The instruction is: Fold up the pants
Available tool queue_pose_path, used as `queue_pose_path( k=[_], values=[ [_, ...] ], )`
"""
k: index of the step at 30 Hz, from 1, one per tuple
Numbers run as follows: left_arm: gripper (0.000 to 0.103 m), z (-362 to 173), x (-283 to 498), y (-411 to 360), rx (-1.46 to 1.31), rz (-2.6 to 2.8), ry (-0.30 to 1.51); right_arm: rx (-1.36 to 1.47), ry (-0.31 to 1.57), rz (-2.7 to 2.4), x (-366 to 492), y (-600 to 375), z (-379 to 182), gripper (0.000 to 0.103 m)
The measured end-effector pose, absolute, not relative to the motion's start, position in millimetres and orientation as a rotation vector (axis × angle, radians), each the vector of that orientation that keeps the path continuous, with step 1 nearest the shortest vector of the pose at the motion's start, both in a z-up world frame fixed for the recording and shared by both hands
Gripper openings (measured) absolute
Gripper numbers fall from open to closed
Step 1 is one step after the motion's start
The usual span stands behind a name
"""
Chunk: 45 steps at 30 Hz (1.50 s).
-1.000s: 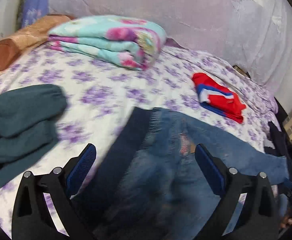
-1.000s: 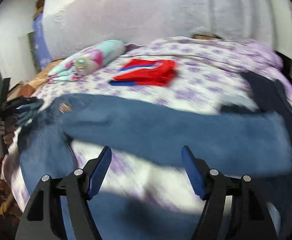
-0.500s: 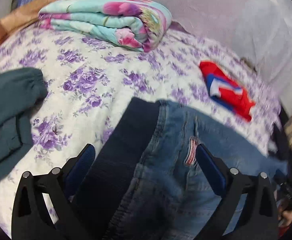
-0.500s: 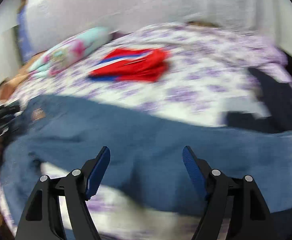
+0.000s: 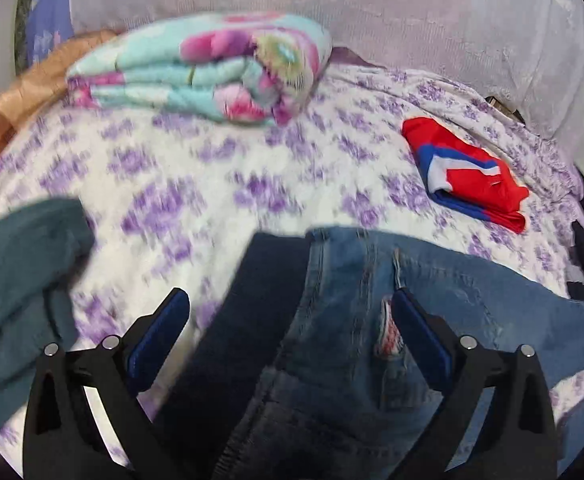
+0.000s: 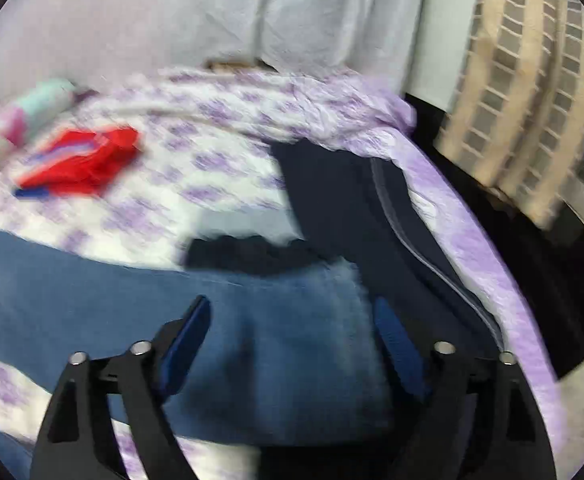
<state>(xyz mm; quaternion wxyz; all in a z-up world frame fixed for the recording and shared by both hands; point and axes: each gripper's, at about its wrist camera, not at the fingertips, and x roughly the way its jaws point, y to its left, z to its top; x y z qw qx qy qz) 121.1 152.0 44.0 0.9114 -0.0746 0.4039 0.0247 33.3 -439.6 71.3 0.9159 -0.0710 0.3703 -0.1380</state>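
Observation:
Blue jeans (image 5: 372, 320) lie stretched across the flowered bed sheet (image 5: 220, 168). In the left wrist view their dark waistband end (image 5: 248, 320) sits between and below my left gripper (image 5: 290, 300), whose jaws stand wide open above the cloth with nothing pinched. In the right wrist view the leg end of the jeans (image 6: 276, 320) lies under my right gripper (image 6: 290, 312). Its jaws are opening, spread over the denim, and the pads do not press on it.
A folded floral blanket (image 5: 212, 68) lies at the back of the bed. A red and blue folded garment (image 5: 468, 172) sits to the right, a teal garment (image 5: 16, 280) to the left. Dark navy clothing (image 6: 352, 208) lies by the bed's right edge, near a patterned curtain (image 6: 524, 92).
The right gripper has swung right along the jeans from mid-leg to the leg end and widened. The left gripper has shifted a little over the waistband, still open.

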Motion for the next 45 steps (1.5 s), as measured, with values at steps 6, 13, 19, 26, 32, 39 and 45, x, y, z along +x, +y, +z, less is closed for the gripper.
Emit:
queue_pose_path(
  k=[6,13,19,26,32,39,45],
  values=[
    [0.099,12.1,148.4,136.5,0.009,0.105,0.95,-0.113,0.827,-0.281,32.8,-454.4,42.7,0.097],
    [0.099,53.3,138.3,170.1,-0.113,0.056,0.848,-0.13,0.729,0.018,30.7,-375.9,76.1,0.097],
    [0.099,28.1,167.9,208.0,-0.189,0.111,0.989,-0.214,0.786,0.274,70.0,-259.3,57.2,0.097],
    [0.098,13.1,169.6,212.4,-0.254,-0.024,0.965,-0.278,0.921,0.374,103.5,-197.9,29.3,0.099],
    [0.098,24.9,173.3,199.9,-0.267,-0.225,0.89,-0.348,0.739,0.583,126.6,-193.9,65.6,0.099],
    [0.098,10.8,187.5,195.7,-0.284,-0.284,0.976,-0.415,0.874,0.736,164.5,-175.0,19.0,0.09],
    [0.058,18.5,183.7,190.1,-0.26,-0.301,0.917,-0.349,0.862,0.701,145.2,-177.2,19.5,0.03]
  ],
)
